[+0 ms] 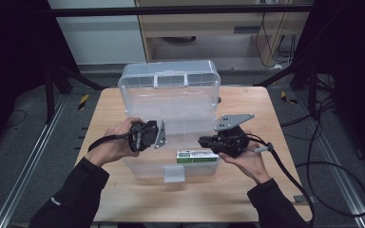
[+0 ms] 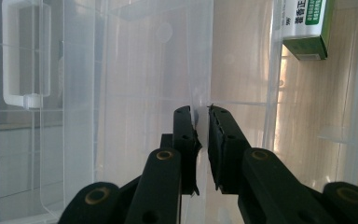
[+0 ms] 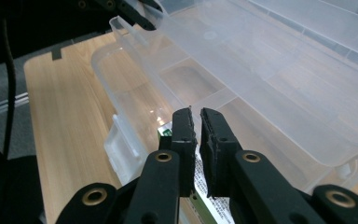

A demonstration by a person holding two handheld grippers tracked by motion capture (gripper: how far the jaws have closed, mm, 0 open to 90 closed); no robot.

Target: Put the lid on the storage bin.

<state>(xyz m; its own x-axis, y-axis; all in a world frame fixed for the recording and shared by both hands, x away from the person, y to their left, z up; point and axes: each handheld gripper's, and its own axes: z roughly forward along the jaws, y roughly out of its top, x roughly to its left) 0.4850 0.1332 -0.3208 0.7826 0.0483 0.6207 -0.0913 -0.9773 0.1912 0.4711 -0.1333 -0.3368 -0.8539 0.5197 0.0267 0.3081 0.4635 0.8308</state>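
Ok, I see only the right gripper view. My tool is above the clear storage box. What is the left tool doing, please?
Observer: The left tool is shut on the box's thin side wall, one pad on each side.
Operator: Is the lid fully open?
Observer: Yes. From above, the lid stands upright behind the base, with its white handle on top.
Operator: And where exactly is the carton?
Observer: The green and white carton lies flat inside the base, along the front wall, just right of the middle latch.
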